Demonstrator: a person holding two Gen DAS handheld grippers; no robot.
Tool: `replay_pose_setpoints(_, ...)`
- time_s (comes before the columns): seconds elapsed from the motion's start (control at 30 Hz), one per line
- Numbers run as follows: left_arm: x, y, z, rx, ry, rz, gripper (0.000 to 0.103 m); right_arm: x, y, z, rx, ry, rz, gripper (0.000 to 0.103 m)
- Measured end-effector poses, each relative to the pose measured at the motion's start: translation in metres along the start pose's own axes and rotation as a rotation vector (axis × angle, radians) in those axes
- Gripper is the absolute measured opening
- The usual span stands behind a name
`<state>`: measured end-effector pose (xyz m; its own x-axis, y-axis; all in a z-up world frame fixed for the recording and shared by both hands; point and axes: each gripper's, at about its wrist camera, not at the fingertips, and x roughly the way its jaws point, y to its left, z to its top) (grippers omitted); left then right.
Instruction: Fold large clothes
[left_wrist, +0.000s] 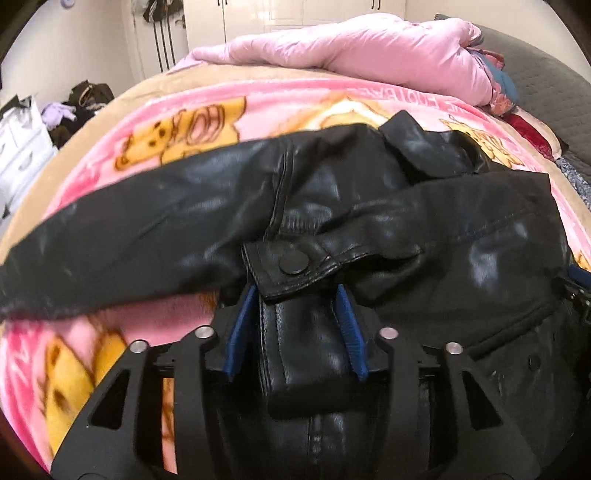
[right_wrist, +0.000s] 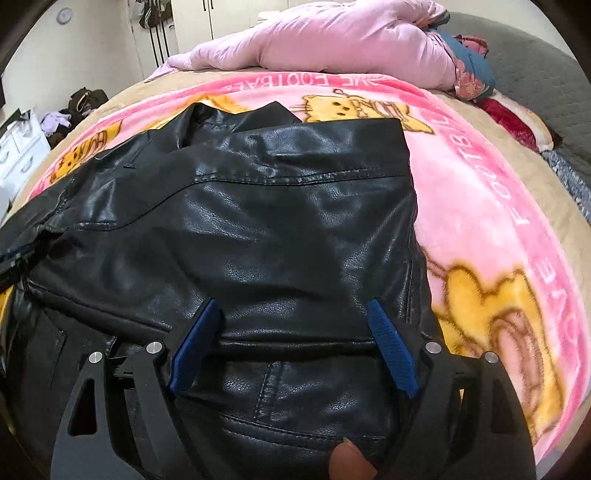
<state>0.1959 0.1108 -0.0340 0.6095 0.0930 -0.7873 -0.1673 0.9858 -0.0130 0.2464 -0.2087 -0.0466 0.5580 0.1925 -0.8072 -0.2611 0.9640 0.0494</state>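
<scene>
A black leather jacket (left_wrist: 424, 236) lies spread on a pink cartoon blanket (left_wrist: 155, 122). One sleeve (left_wrist: 129, 236) stretches out to the left. Its cuff with a snap button (left_wrist: 293, 264) lies over the tips of my left gripper (left_wrist: 295, 291). The blue pads (left_wrist: 240, 332) stand apart, with a band of leather between them and a thin gap on the left side. In the right wrist view the jacket (right_wrist: 277, 229) is folded flat. My right gripper (right_wrist: 291, 306) hovers wide open over its near edge, pads (right_wrist: 391, 339) clear of the leather.
A bunched pink quilt (right_wrist: 332, 40) and some coloured clothes (right_wrist: 469, 70) lie at the far side of the bed. The grey bed cover (right_wrist: 535, 81) shows at the right. White drawers (left_wrist: 18, 147), bags on the floor (left_wrist: 88, 96) and wardrobe doors stand beyond. A person's fingertip (right_wrist: 347, 458) shows at the bottom.
</scene>
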Motion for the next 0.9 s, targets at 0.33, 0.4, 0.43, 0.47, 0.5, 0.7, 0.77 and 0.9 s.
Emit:
replay_pose_setpoints(0.33, -0.019, 0.007, -0.014, -0.046, -0.016, -0.057, 0.074, -0.018, -0.001, -0.004, 0.057, -0.062, 0.024, 0.086)
replay_pose_setpoints(0.4, -0.025, 0.007, -0.015, -0.049, -0.018, -0.076, 0.075, -0.028, 0.0, -0.007, 0.072, -0.079, 0.045, 0.09)
replay_pose_setpoints(0.43, -0.03, 0.007, -0.015, -0.054, -0.022, -0.088, 0.075, -0.031, 0.001, -0.008, 0.075, -0.082, 0.051, 0.09)
replay_pose_setpoints(0.47, -0.032, 0.008, -0.015, -0.055, -0.025, -0.092, 0.078, -0.034, 0.003, -0.009, 0.076, -0.086, 0.055, 0.091)
replay_pose_setpoints(0.5, -0.035, 0.008, -0.015, -0.055, -0.029, -0.095, 0.083, -0.037, 0.005, -0.011, 0.076, -0.088, 0.056, 0.091)
replay_pose_setpoints(0.7, -0.05, 0.013, -0.015, -0.086, -0.039, -0.111, 0.093, -0.058, 0.019, -0.018, 0.067, -0.116, 0.075, 0.096)
replay_pose_setpoints(0.77, -0.052, 0.018, -0.016, -0.105, -0.037, -0.126, 0.093, -0.063, 0.023, -0.017, 0.065, -0.124, 0.085, 0.097)
replay_pose_setpoints(0.9, -0.06, 0.027, -0.017, -0.123, -0.05, -0.116, 0.094, -0.074, 0.038, -0.016, 0.048, -0.142, 0.096, 0.097)
